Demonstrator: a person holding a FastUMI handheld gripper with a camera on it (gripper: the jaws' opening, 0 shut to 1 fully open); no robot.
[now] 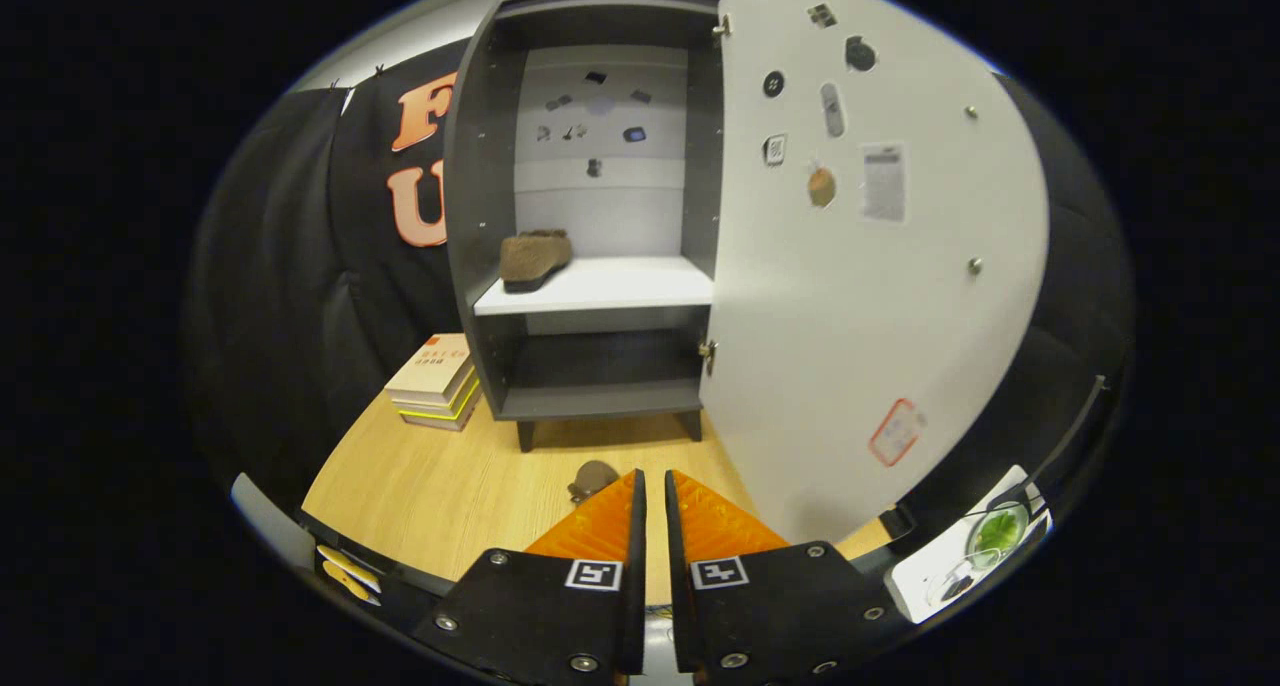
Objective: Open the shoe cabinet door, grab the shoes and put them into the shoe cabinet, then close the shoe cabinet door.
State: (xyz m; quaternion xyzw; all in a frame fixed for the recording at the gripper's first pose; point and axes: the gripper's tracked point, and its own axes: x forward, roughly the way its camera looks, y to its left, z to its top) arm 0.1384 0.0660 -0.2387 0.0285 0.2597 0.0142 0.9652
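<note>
The gripper [654,488] sits low over the wooden floor [450,476], its two fingers drawn nearly together with just a thin slit between the tips, and nothing held in that slit. Just ahead of the fingertips, at about eleven o'clock from them, a brown shoe on the floor [592,479] peeks out, partly hidden behind the left finger; how it points I can't make out from here.

Straight on at twelve o'clock stands the shoe cabinet [480,216], dark grey frame, short legs, door wide open. The cabinet door [850,296] swings out toward one and two o'clock, its pale inner face toward us, dotted with small stickers and screw heads, hinged along the cabinet's right edge.

Inside, two compartments. Up top, on the white shelf [620,284], there's a shoe on the shelf [533,257]: brown, suede-looking, dark sole, tucked against the left wall at roughly eleven o'clock. Its long axis runs along the shelf's depth, slightly angled, one end at the shelf's front edge. The lower compartment [600,371] is dark and shows nothing in it.

Out at ten o'clock, a stack of books [437,378] rests on the floor just beside the cabinet's left side.
</note>
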